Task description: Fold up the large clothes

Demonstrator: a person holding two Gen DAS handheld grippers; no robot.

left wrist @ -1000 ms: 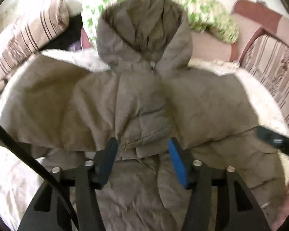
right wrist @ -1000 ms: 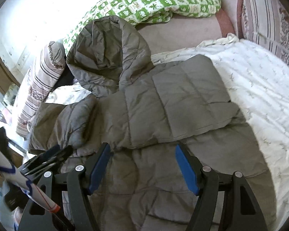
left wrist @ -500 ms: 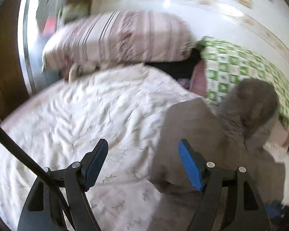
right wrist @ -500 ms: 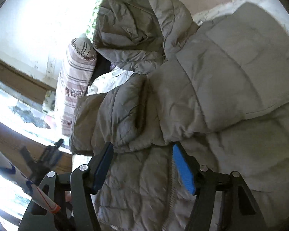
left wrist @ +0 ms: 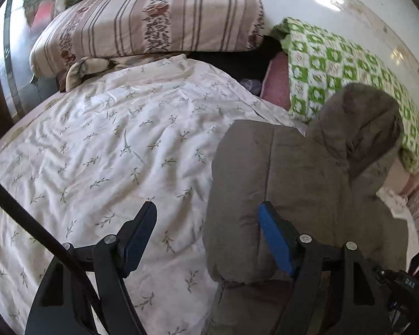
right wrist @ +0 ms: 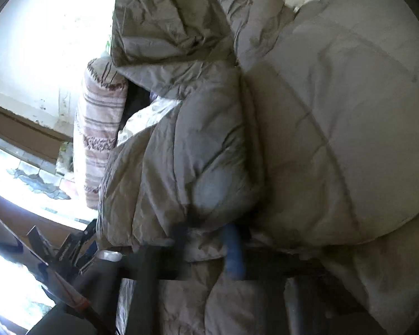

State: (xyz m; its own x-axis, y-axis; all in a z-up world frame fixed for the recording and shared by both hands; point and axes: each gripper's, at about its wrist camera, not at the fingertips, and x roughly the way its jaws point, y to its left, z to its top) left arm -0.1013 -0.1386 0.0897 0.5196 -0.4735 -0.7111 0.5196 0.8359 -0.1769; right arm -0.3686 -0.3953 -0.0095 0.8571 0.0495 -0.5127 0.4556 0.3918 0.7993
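Note:
A grey-brown hooded puffer jacket (left wrist: 301, 184) lies on a bed with both sleeves folded over its front, hood (left wrist: 360, 120) toward the pillows. My left gripper (left wrist: 206, 240) is open and empty, hovering over the jacket's left edge and the sheet. In the right wrist view the jacket (right wrist: 335, 117) fills the frame. My right gripper (right wrist: 206, 245) is blurred and low against the folded sleeve (right wrist: 198, 153); its jaws look close together with jacket fabric between them.
A white leaf-print sheet (left wrist: 103, 150) covers the bed left of the jacket. A striped pillow (left wrist: 150, 25) and a green checked pillow (left wrist: 343, 69) lie at the head. A black cable (left wrist: 28, 223) crosses the left wrist view.
My left gripper swung left off the jacket's middle to its left edge. My right gripper moved down onto the folded sleeve and its jaws narrowed.

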